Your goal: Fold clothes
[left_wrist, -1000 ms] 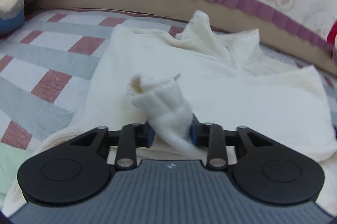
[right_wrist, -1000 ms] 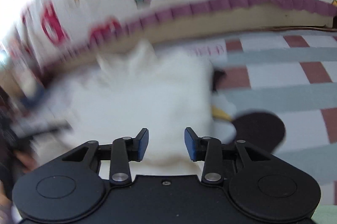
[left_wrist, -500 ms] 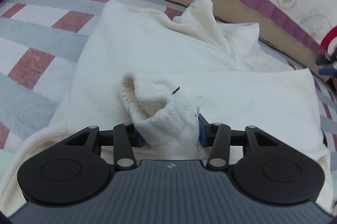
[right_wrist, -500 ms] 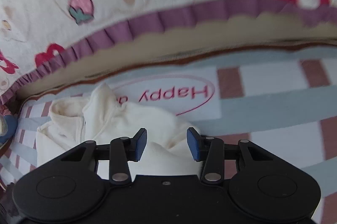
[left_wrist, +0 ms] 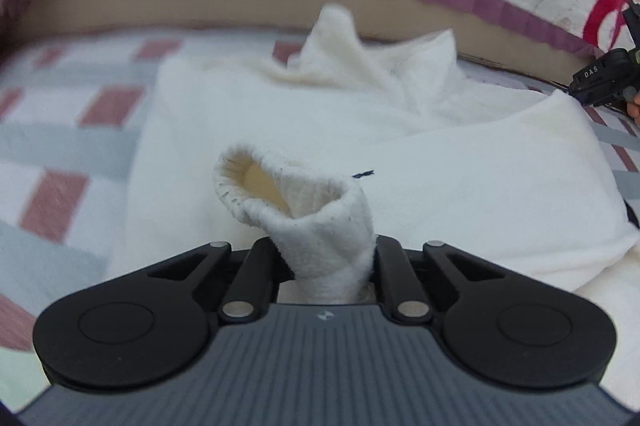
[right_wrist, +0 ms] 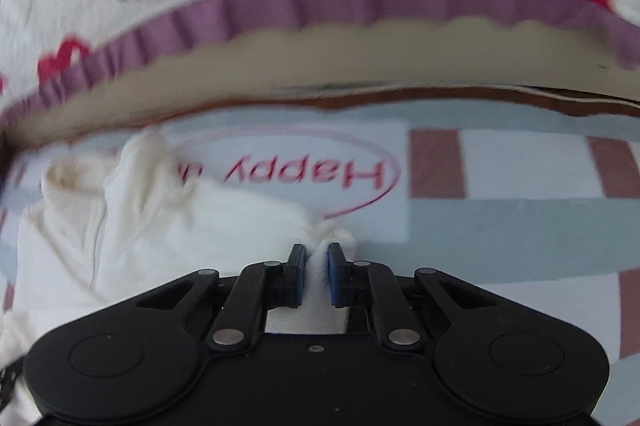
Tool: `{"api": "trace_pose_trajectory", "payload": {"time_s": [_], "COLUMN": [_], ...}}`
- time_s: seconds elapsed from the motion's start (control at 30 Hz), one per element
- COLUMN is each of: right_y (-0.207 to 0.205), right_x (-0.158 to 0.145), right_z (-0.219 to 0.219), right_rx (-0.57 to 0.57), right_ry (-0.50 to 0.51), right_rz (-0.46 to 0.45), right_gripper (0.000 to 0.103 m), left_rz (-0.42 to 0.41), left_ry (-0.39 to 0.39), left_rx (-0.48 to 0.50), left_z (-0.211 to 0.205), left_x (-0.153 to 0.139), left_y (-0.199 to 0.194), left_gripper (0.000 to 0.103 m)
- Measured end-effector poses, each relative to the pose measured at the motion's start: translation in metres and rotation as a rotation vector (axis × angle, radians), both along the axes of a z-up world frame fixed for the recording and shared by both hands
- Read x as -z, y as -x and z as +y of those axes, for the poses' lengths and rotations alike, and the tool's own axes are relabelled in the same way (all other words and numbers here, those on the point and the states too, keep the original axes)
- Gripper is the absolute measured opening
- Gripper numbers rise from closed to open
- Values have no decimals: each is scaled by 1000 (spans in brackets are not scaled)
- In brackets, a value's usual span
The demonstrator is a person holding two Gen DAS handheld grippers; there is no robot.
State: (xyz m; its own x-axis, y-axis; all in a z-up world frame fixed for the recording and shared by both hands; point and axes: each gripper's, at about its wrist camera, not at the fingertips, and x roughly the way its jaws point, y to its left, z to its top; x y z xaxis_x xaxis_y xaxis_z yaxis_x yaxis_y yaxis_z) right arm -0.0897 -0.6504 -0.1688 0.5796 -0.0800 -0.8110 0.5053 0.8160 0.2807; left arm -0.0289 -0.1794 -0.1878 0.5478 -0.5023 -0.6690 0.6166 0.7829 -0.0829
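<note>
A cream fleece top (left_wrist: 460, 185) lies flat on the checked bed cover, collar (left_wrist: 340, 37) toward the headboard side. My left gripper (left_wrist: 332, 266) is shut on the sleeve cuff (left_wrist: 288, 193), which stands up twisted with its opening facing me; its fingertips are hidden by the cloth. In the right wrist view the same top (right_wrist: 140, 226) spreads to the left. My right gripper (right_wrist: 317, 274) is shut on a fold of its right edge (right_wrist: 332, 242), the blue pads (right_wrist: 298, 274) pinching white cloth. The right gripper also shows at the far right edge (left_wrist: 608, 77) of the left wrist view.
A checked grey, white and red bed cover (left_wrist: 60, 153) with a "Happy" print (right_wrist: 304, 173) lies under the top. A quilt with a purple ruffle (right_wrist: 360, 1) and strawberry pattern rises along the far side.
My right gripper came down onto the top's right edge and shut on it; it was open before. My left gripper kept hold of the cuff and moved slightly.
</note>
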Motion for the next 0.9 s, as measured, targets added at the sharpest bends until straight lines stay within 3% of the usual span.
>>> {"api": "trace_pose_trajectory", "payload": {"time_s": [0.03, 0.1, 0.2, 0.3, 0.4, 0.5, 0.57, 0.63, 0.7, 0.77, 0.8, 0.87, 0.9], "right_y": [6, 15, 22, 22, 24, 26, 27, 33, 41, 51, 58, 73, 82], "right_x": [0, 2, 11, 7, 0, -7, -10, -10, -10, -6, -2, 7, 10], "right_z": [-5, -14, -25, -14, -4, -7, -14, -16, -13, -3, 1, 9, 13], "right_rx": [30, 74, 113, 83, 59, 110, 124, 115, 99, 91, 97, 112, 123], "right_ry": [3, 15, -22, 67, 141, 266, 241, 161, 103, 77, 50, -15, -48], "right_rz": [-17, -34, -45, -52, -98, -102, -87, -96, -110, -121, -130, -155, -179], "right_gripper": [3, 4, 3, 3, 3, 0, 2, 11, 13, 37, 40, 40, 40], "left_rz": [-34, -95, -129, -110, -125, -148, -94, -53, -15, 24, 43, 58, 22], "left_ry": [10, 12, -70, -110, -98, -132, -152, -136, -109, -83, -70, -43, -29], "left_rx": [-1, -15, -39, -62, -77, -87, -84, -91, -101, -110, -115, -122, -114], "left_z": [2, 7, -2, -9, -6, -4, -3, 1, 5, 9, 12, 16, 17], "left_x": [-5, -11, -6, 0, -1, 0, 4, 7, 8, 9, 10, 9, 5], "left_y": [5, 12, 11, 7, 8, 7, 0, -6, -10, -15, -17, -20, -15], "left_gripper": [10, 10, 10, 10, 10, 15, 21, 22, 22, 25, 25, 15, 12]}}
